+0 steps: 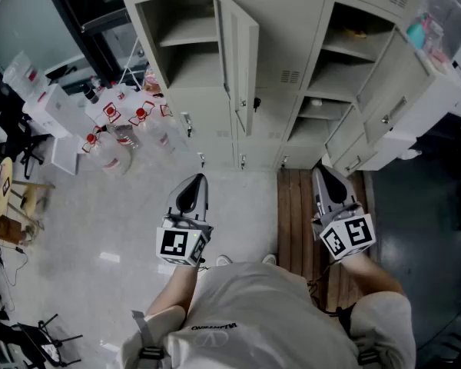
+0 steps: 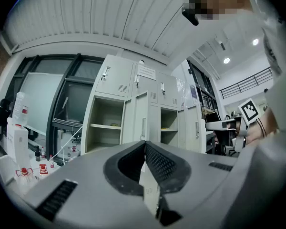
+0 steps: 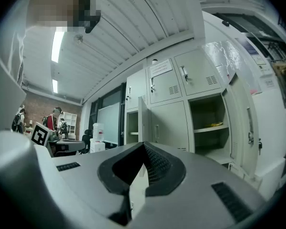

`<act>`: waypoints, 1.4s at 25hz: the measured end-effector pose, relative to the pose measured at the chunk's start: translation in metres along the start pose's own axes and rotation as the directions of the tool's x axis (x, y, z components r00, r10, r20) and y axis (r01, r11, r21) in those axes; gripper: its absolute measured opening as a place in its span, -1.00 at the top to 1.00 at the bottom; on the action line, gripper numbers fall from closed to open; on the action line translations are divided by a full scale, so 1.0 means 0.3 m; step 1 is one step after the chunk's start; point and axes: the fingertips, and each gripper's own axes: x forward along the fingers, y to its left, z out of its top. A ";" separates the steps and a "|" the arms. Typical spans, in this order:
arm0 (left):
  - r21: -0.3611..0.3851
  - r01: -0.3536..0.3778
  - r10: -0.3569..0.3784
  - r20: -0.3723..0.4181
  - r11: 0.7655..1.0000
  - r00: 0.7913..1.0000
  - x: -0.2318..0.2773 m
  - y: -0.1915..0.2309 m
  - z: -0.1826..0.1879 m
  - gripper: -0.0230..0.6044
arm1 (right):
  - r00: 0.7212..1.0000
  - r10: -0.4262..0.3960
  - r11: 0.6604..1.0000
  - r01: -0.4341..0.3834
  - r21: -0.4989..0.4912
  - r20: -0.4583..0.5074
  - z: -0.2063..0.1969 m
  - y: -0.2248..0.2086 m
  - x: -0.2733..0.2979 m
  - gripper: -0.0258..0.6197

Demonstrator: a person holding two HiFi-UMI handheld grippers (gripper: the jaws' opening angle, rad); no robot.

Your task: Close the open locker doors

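Note:
A bank of pale grey lockers [image 1: 276,68] stands ahead of me. Its left door [image 1: 237,60] stands swung out, edge toward me, with bare shelves behind it. The right door [image 1: 396,91] hangs wide open to the right, beside shelves with a small yellow item [image 1: 356,31]. My left gripper [image 1: 195,181] is shut and empty, held level some way short of the left door [image 2: 142,123]. My right gripper [image 1: 323,174] is also shut and empty, in front of the right compartment [image 3: 209,128]. Neither touches a door.
Several bottles with red labels [image 1: 119,133] and white boxes [image 1: 50,106] sit on the floor at the left. A wooden pallet [image 1: 300,214] lies under my right gripper. A stool [image 1: 19,194] and cables crowd the far left. People stand far off [image 3: 52,120].

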 end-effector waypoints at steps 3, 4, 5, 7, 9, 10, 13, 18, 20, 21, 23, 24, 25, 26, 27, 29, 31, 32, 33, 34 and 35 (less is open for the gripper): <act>-0.003 0.005 -0.005 -0.002 1.000 1.000 -0.008 0.006 -0.001 0.92 | 1.000 0.003 1.000 -0.003 0.001 -0.004 -0.001 0.017 0.004 0.90; -0.003 0.008 -0.008 -0.002 1.000 1.000 -0.010 0.009 0.000 0.92 | 1.000 0.006 1.000 -0.006 0.005 -0.005 -0.001 0.024 0.008 0.90; -0.004 0.012 -0.012 -0.001 1.000 1.000 -0.010 0.014 0.001 0.92 | 1.000 0.010 1.000 -0.010 0.013 -0.004 0.000 0.031 0.012 0.90; -0.008 0.021 -0.021 0.001 1.000 1.000 -0.012 0.024 0.000 0.92 | 1.000 0.022 0.999 -0.022 0.031 0.004 0.004 0.050 0.024 0.89; -0.010 0.032 -0.032 0.002 0.999 0.999 -0.014 0.032 -0.004 0.92 | 1.000 0.027 0.999 -0.027 0.042 0.009 0.008 0.068 0.039 0.89; -0.011 0.040 -0.040 0.002 0.999 0.999 -0.015 0.033 -0.007 0.92 | 1.000 0.024 0.999 -0.025 0.043 0.009 0.009 0.076 0.048 0.89; -0.007 0.074 -0.074 0.001 0.997 0.997 -0.022 0.034 -0.023 0.91 | 1.000 0.015 0.999 -0.016 0.037 0.005 0.010 0.110 0.080 0.89; -0.020 0.149 -0.149 -0.014 0.989 0.989 -0.028 0.047 -0.067 0.91 | 1.000 0.013 1.000 -0.013 0.027 -0.005 -0.001 0.186 0.148 0.89; -0.026 0.172 -0.172 -0.027 0.985 0.985 -0.032 0.054 -0.091 0.91 | 1.000 0.013 1.000 -0.013 0.028 -0.005 0.000 0.209 0.173 0.89; -0.032 0.177 -0.178 -0.032 0.984 0.983 -0.032 0.060 -0.101 0.91 | 1.000 0.014 0.999 -0.014 0.030 -0.005 0.002 0.218 0.185 0.88; -0.048 0.181 -0.183 -0.037 0.982 0.982 -0.034 0.074 -0.113 0.91 | 1.000 0.022 0.999 -0.021 0.027 -0.009 0.002 0.237 0.207 0.87; -0.053 0.181 -0.183 -0.036 0.982 0.982 -0.033 0.081 -0.117 0.91 | 1.000 0.028 0.999 -0.027 0.021 -0.013 0.000 0.246 0.218 0.87; -0.054 0.180 -0.182 -0.036 0.982 0.983 -0.030 0.088 -0.121 0.91 | 0.999 0.032 0.999 -0.032 0.017 -0.017 -0.002 0.251 0.231 0.87; -0.053 0.178 -0.180 -0.036 0.983 0.983 -0.022 0.095 -0.126 0.91 | 0.999 0.035 0.999 -0.035 0.017 -0.019 -0.005 0.251 0.245 0.87; -0.054 0.176 -0.178 -0.037 0.983 0.983 -0.013 0.100 -0.130 0.91 | 0.999 0.038 0.999 -0.037 0.021 -0.020 -0.008 0.249 0.258 0.87; -0.056 0.174 -0.176 -0.039 0.983 0.984 0.009 0.103 -0.138 0.91 | 0.999 0.045 0.999 -0.045 0.022 -0.019 -0.013 0.239 0.284 0.87; -0.053 0.172 -0.174 -0.041 0.984 0.984 0.044 0.101 -0.143 0.89 | 0.998 0.056 0.998 -0.056 0.021 -0.015 -0.019 0.217 0.317 0.87; -0.050 0.170 -0.172 -0.042 0.984 0.984 0.067 0.101 -0.146 0.88 | 0.998 0.063 0.998 -0.062 0.022 -0.013 -0.023 0.203 0.337 0.87; -0.047 0.168 -0.170 -0.044 0.985 0.984 0.092 0.100 -0.149 0.87 | 0.998 0.068 0.997 -0.068 0.024 -0.011 -0.028 0.187 0.357 0.87; -0.045 0.166 -0.169 -0.046 0.985 0.985 0.118 0.097 -0.151 0.87 | 0.997 0.074 0.997 -0.074 0.026 -0.009 -0.032 0.170 0.375 0.87; -0.046 0.167 -0.169 -0.047 0.985 0.985 0.143 0.092 -0.150 0.85 | 0.997 0.079 0.996 -0.079 0.031 -0.008 -0.035 0.153 0.393 0.87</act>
